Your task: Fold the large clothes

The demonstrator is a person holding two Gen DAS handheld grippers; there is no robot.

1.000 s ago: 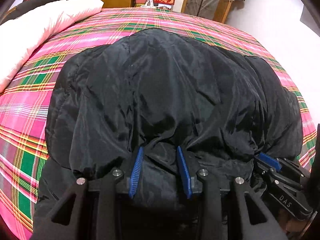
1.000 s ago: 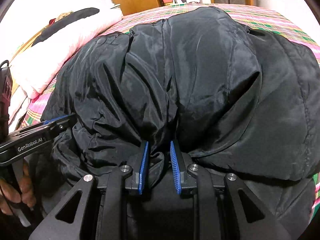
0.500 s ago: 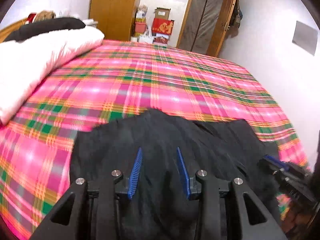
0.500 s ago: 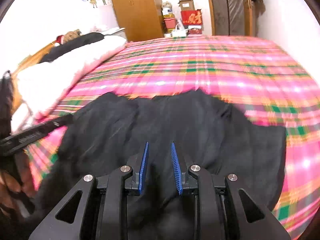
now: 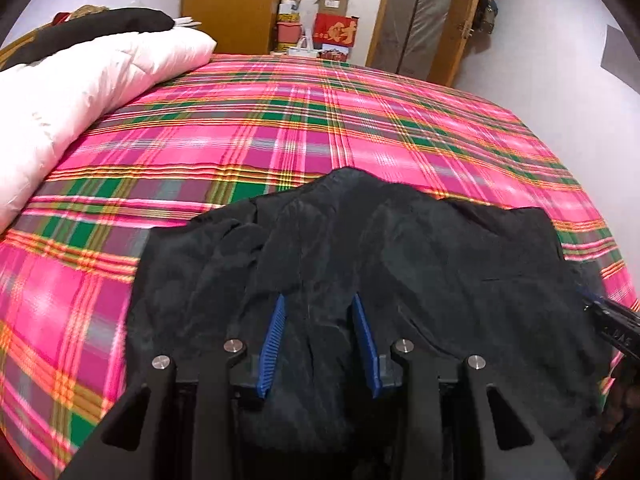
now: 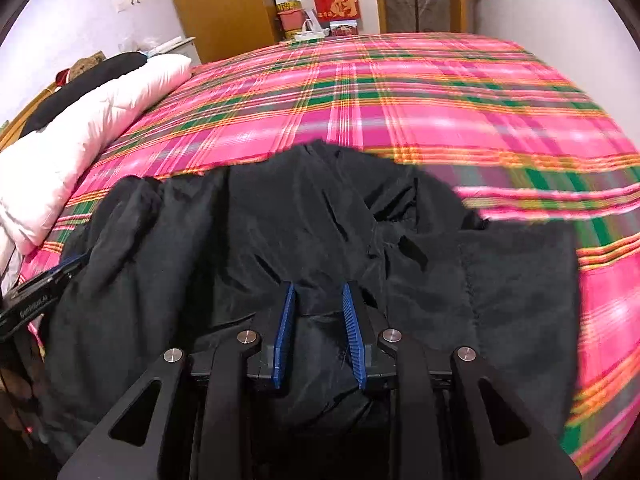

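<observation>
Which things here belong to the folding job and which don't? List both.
Job: black coat, left claw, right claw, both shut on the coat; plaid bed.
Lying about: white duvet, red box, wardrobe.

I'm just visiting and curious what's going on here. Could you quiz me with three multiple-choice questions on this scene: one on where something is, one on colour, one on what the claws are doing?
1. Where is the white quilt?
A. along the bed's left side
B. on the floor
C. over the coat

2. What colour is the coat?
A. red
B. black
C. white

3. What are both claws doing?
A. hanging free
B. gripping the bedsheet
C. pinching the coat

Answers:
1 A, it lies left on the plaid bedsheet.
2 B, plainly black.
3 C, fabric sits between the left claw and right claw fingers.
</observation>
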